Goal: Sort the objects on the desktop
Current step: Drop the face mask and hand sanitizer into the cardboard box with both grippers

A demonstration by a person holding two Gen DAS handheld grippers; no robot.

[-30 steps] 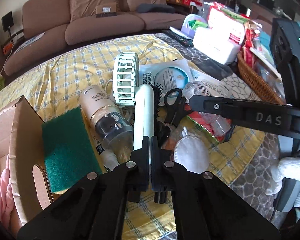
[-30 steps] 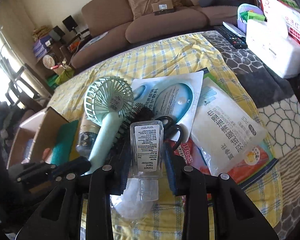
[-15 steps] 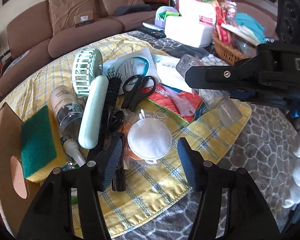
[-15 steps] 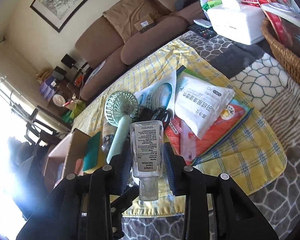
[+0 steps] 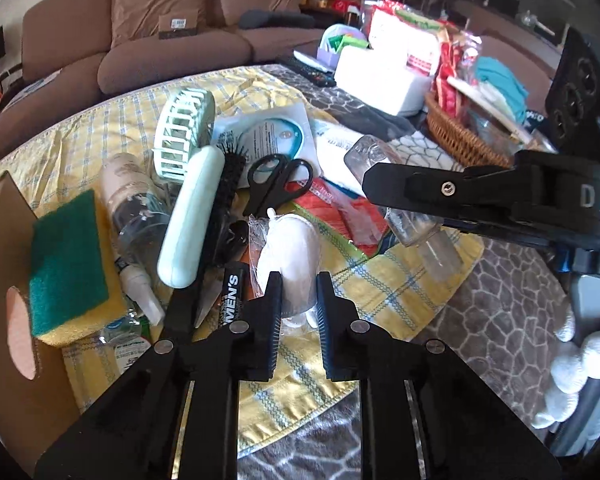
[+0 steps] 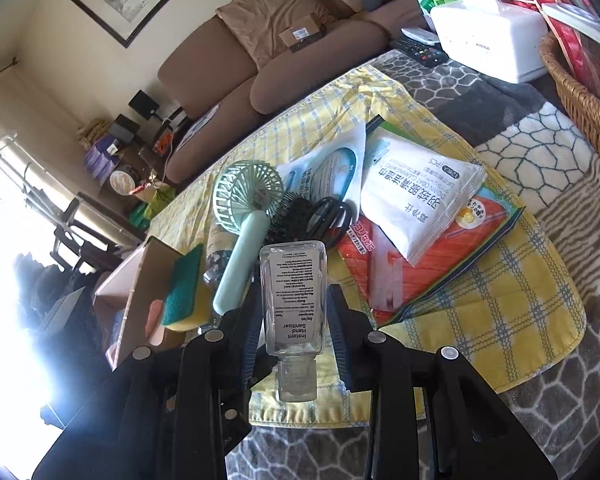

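Observation:
A pile lies on the yellow checked cloth (image 5: 404, 288): a mint hand fan (image 5: 188, 200), a black hairbrush (image 5: 228, 184), black scissors (image 5: 276, 182), a white wrapped mask (image 5: 292, 248), a clear bottle (image 5: 134, 204), a green-yellow sponge (image 5: 70, 264). My left gripper (image 5: 297, 294) is partly open, its fingers on either side of the near end of the mask; whether they touch it I cannot tell. My right gripper (image 6: 294, 300) is shut on a clear hand sanitizer bottle (image 6: 294, 296) and holds it above the cloth; it also shows in the left wrist view (image 5: 404, 216).
An open cardboard box (image 5: 4, 280) stands at the left edge by the sponge. A wipes packet (image 6: 420, 196) and an orange packet (image 6: 432, 264) lie at the right. A wicker basket (image 5: 456, 136), a white tissue box (image 5: 376, 80) and a sofa (image 5: 140, 52) are behind.
My left gripper opened, then narrowed and came down over the white mask. My right gripper lifted the sanitizer bottle up and away from the pile.

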